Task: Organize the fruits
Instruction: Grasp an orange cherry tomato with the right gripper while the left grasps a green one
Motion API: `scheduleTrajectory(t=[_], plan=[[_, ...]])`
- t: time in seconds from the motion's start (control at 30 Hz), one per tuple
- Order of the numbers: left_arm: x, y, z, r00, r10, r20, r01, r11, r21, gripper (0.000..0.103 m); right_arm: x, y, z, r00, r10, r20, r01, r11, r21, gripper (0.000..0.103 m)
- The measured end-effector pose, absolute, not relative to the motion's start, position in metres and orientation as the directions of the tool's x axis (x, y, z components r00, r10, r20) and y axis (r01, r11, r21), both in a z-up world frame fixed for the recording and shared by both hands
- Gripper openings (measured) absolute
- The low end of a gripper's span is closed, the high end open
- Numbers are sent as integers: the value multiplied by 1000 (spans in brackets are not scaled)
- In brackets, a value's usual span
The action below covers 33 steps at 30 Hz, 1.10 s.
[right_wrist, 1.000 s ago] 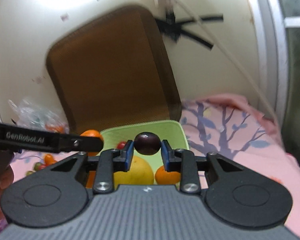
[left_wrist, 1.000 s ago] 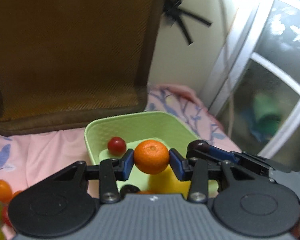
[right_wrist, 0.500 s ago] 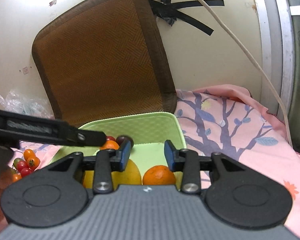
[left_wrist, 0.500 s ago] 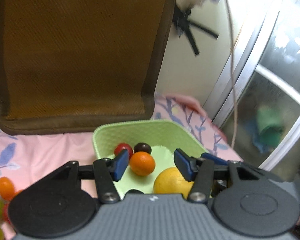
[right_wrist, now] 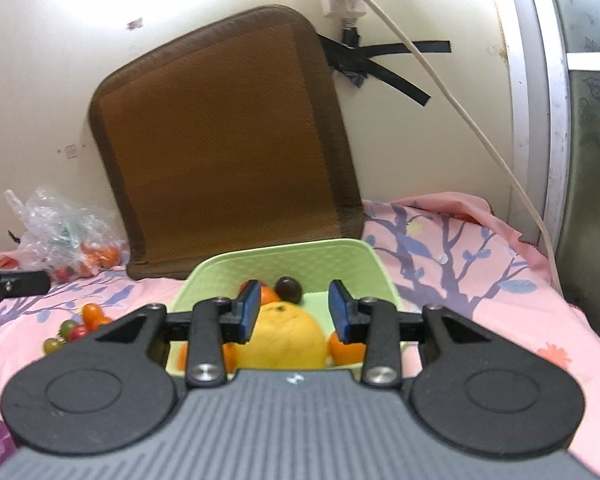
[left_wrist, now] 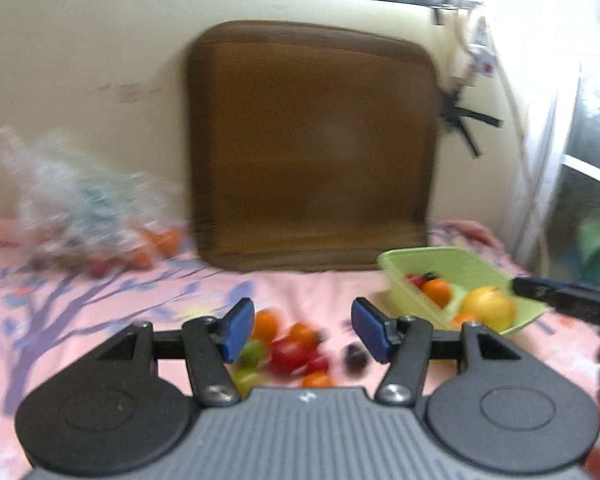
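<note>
A light green basket (right_wrist: 300, 260) on the pink cloth holds a big yellow fruit (right_wrist: 284, 336), oranges (right_wrist: 346, 350) and a dark round fruit (right_wrist: 288, 288). My right gripper (right_wrist: 294, 312) hovers over its near side, open, nothing between the pads. In the blurred left wrist view my left gripper (left_wrist: 304, 326) has its jaws opening and empty. It points at a pile of small red, orange and green fruits (left_wrist: 292, 352) with a dark fruit (left_wrist: 356, 358) beside it. The basket (left_wrist: 432, 258) lies to its right.
A brown cushion (right_wrist: 228, 140) leans on the wall behind the basket. A clear plastic bag (right_wrist: 64, 240) with more fruit lies at the far left. A white cable (right_wrist: 480, 140) hangs down the wall on the right, next to a door frame.
The left gripper let its orange go into the basket and swung left to the loose pile. The right gripper dropped the dark fruit into the basket and opened.
</note>
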<state>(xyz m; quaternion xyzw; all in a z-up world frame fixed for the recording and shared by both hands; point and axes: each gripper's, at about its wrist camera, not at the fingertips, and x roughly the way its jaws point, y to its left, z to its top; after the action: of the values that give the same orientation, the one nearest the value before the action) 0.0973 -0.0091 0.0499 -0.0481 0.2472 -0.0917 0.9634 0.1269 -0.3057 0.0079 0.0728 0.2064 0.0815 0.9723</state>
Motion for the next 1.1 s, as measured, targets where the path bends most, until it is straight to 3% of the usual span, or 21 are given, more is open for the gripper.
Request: scheduleTrajectory(t=[0.37, 0.57, 0.77, 0.93, 1.1], plan=[[89, 40, 16, 818, -242, -522, 114, 957, -265, 55, 88, -246, 11, 848, 340, -407, -289, 940, 183, 40], [94, 21, 10, 815, -235, -530, 164, 970, -178, 55, 91, -201, 0, 787, 408, -463, -393, 910, 135, 39], [115, 27, 5, 792, -257, -553, 157, 962, -223, 54, 107, -162, -5, 732, 450, -511, -457, 881, 121, 40], [134, 30, -8, 752, -275, -599, 145, 956, -257, 34, 115, -133, -13, 704, 448, -551, -495, 866, 70, 44], [129, 28, -13, 750, -290, -595, 162, 952, -259, 26, 132, -124, -28, 673, 416, -611, -477, 876, 71, 39]])
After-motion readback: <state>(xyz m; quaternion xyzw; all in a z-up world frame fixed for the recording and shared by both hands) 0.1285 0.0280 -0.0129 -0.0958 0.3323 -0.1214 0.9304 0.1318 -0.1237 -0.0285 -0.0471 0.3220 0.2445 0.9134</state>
